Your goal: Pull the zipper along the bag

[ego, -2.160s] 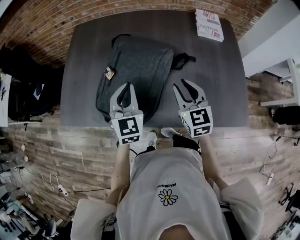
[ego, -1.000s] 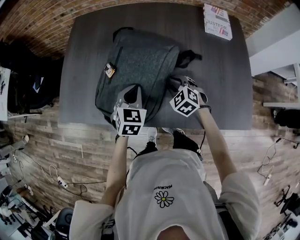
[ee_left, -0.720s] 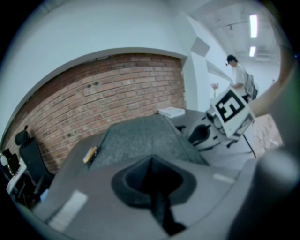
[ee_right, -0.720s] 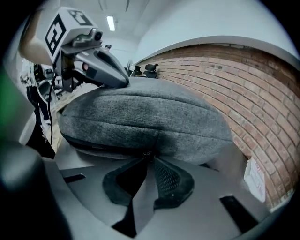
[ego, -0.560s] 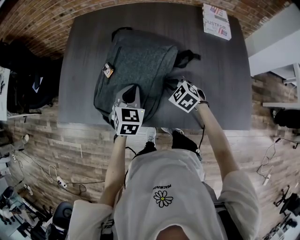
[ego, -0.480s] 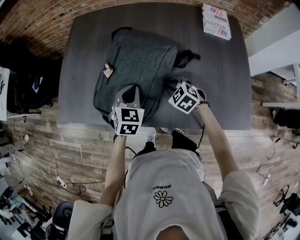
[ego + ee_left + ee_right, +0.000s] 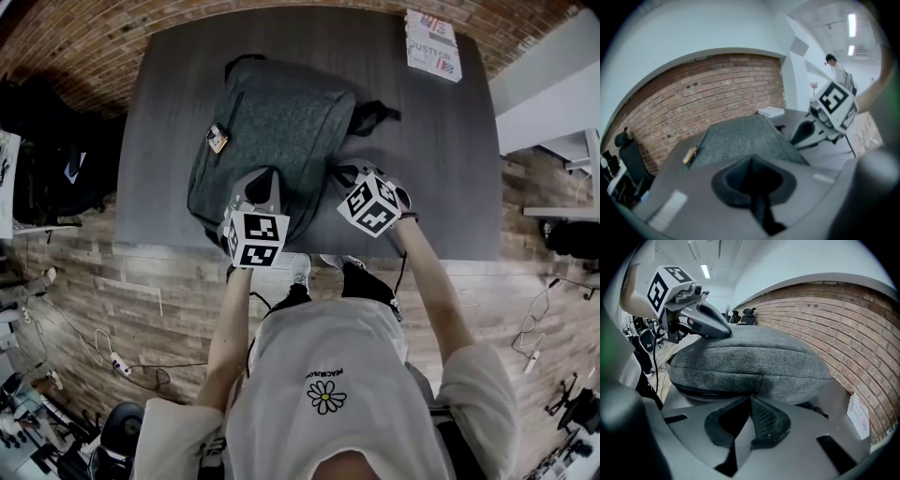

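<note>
- Looking steeply down, the head view shows a white shirt (image 7: pixel 328 375) with a flower print at the near edge. Both forearms reach out over a dark grey table (image 7: pixel 431 169).
- The left gripper (image 7: pixel 262 174) is set tip-down on the near end of the grey bag (image 7: pixel 281 122). Its jaws are drawn together, tips touching. Its own view shows nothing standing between them, only the tips meeting at the fabric.
- The right gripper (image 7: pixel 335 172) sits just beside the bag's right flank and is turned leftward toward it. Its jaws meet at the tips, right against the bag's side wall. Whether anything small is nipped between them cannot be made out.
- The zipper (image 7: pixel 701 392) shows in the right gripper view as a dark line low along the bag's side, just left of where those tips meet. No pull tab can be picked out.
- The bag lies flat on the left-middle of the table. A small yellow tag (image 7: pixel 217 139) is on its left side, and a dark strap (image 7: pixel 375 117) sticks out to its right.
- A white booklet (image 7: pixel 431 42) lies at the table's far right corner, well apart from the bag.
- A brick wall (image 7: pixel 717 89) stands behind the table.
</note>
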Tool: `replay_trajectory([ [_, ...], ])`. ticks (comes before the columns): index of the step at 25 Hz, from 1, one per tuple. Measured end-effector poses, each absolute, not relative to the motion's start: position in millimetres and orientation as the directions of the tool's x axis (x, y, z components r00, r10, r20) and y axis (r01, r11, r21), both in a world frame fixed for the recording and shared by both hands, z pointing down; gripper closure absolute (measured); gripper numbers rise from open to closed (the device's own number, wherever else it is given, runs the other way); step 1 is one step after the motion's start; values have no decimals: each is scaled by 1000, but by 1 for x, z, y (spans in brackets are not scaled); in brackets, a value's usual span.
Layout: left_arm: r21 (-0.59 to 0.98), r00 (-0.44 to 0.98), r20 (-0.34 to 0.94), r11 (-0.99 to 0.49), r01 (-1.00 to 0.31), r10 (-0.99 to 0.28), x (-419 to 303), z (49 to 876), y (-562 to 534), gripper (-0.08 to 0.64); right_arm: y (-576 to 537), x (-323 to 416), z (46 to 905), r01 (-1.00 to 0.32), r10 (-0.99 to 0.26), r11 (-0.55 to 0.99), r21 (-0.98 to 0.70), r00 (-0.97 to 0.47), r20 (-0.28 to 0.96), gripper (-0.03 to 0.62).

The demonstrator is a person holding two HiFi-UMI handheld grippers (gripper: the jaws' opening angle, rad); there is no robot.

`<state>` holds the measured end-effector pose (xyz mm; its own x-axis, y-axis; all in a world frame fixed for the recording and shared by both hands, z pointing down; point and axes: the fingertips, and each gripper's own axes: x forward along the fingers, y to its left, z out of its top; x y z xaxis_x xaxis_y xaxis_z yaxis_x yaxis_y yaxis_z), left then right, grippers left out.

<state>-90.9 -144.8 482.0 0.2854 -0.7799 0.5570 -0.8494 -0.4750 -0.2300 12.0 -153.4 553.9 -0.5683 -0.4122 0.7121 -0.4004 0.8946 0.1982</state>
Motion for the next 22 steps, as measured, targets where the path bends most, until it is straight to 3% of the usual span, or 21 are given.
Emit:
replay_trajectory([
  [7, -233, 286, 556, -477, -848, -780, -90, 482, -145, 555, -157, 20, 572, -389, -433, 887, 248, -520, 736, 545],
  [13, -237, 286, 554, -477, -846, -782, -90, 482, -145, 555, -150, 20, 566, -436, -413, 883, 171, -553, 724, 502],
  [22, -236, 292, 553, -483, -844, -780, -90, 482, -144, 555, -155, 10, 567, -485, -434, 862, 146, -559, 707, 505],
])
